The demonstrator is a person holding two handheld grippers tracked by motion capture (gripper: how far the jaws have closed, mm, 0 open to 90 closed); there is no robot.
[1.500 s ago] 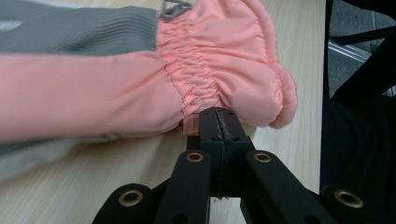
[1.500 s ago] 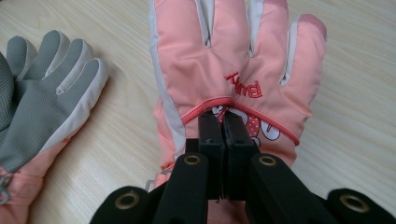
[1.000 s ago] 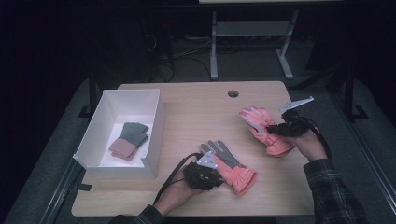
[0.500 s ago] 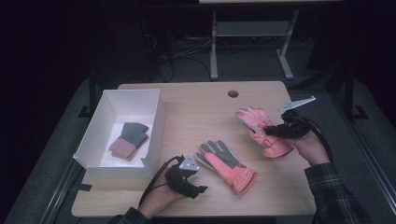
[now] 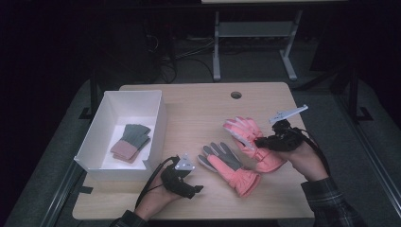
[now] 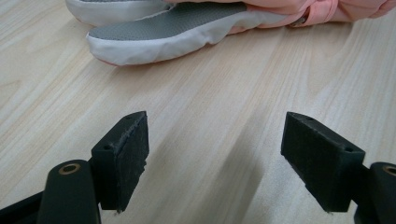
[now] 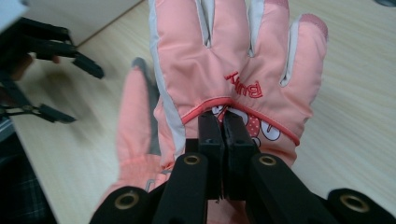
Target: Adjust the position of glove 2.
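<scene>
Right gripper (image 7: 223, 128) jaws pinched on pink glove (image 7: 233, 60) back — soft, padded, light; fabric fold holds best. Left gripper (image 6: 224, 163) jaws wide apart, empty, near second glove (image 5: 229, 165) on counter (image 5: 198, 101).

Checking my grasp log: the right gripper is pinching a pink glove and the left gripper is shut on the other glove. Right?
Not quite. The left gripper is open over bare table, as the left gripper view shows. The right gripper does pinch a pink glove.
</scene>
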